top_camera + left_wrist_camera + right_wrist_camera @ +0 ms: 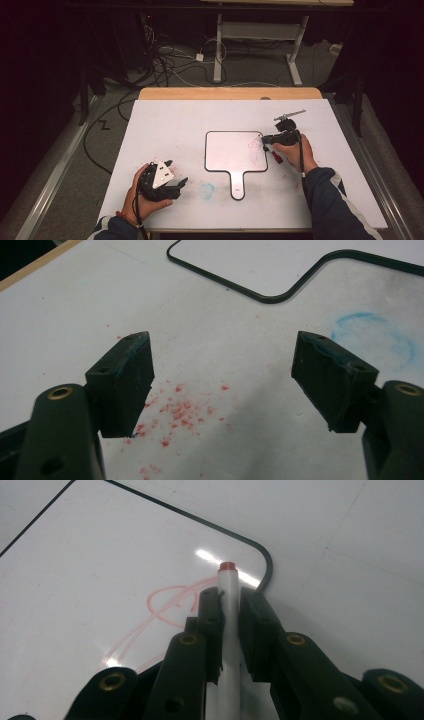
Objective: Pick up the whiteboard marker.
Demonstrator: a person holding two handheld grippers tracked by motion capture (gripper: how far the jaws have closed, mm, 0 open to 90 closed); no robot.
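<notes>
Right tool (230, 607) grips a white, red-tipped marker (228, 582) over the scribbled whiteboard (90, 570).

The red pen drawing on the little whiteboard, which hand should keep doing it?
Right. The right gripper is shut on the red marker, tip over the whiteboard by the red scribble. The left gripper is open, empty, off the board.

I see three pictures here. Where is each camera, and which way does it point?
High view: above the person's side, looking forward and down at the table; both hands, left gripper and right gripper show.
Left gripper view: rides the left gripper, looking past its spread jaws at red specks.
Right gripper view: rides the right gripper, jaws clamping a marker.
Shared: all show the whiteboard.
</notes>
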